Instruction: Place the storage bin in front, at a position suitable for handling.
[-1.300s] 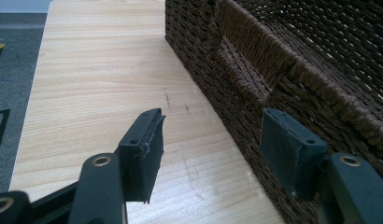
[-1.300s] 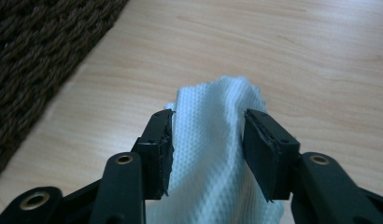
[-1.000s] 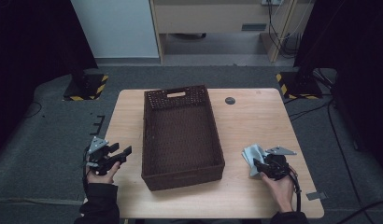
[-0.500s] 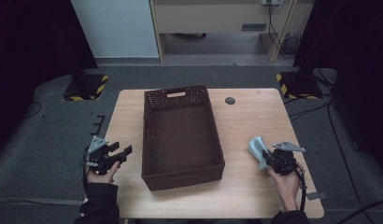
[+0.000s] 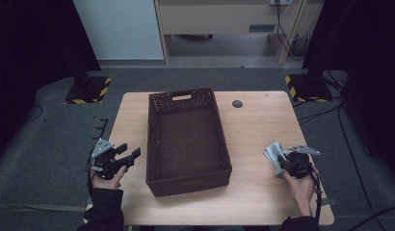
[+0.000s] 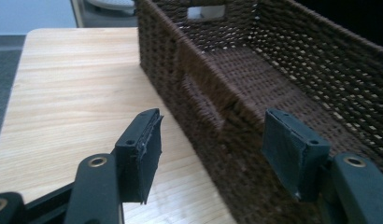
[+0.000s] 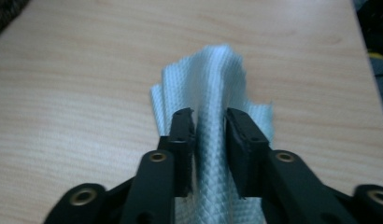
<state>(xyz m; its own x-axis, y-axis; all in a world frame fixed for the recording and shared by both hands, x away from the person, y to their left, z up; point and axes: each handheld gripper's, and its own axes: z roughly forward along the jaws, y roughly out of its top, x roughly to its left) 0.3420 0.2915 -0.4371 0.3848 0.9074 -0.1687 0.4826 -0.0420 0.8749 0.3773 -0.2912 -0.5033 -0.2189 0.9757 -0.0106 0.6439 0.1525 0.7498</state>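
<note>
Table of pale wood carries a dark woven basket at its middle. Left gripper hangs released beside the basket's left wall. Right gripper, jaws just reopening, loosely straddles a bunched pale blue cloth near the table's right edge.

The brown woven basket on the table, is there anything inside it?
No, the brown woven basket has a bare bottom; the pale blue cloth lies outside on the wooden table.

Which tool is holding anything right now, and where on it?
The right tool has a raised fold of the pale blue cloth between its jaws, which just reopened; whether they still pinch it is unclear. The left tool holds nothing.
</note>
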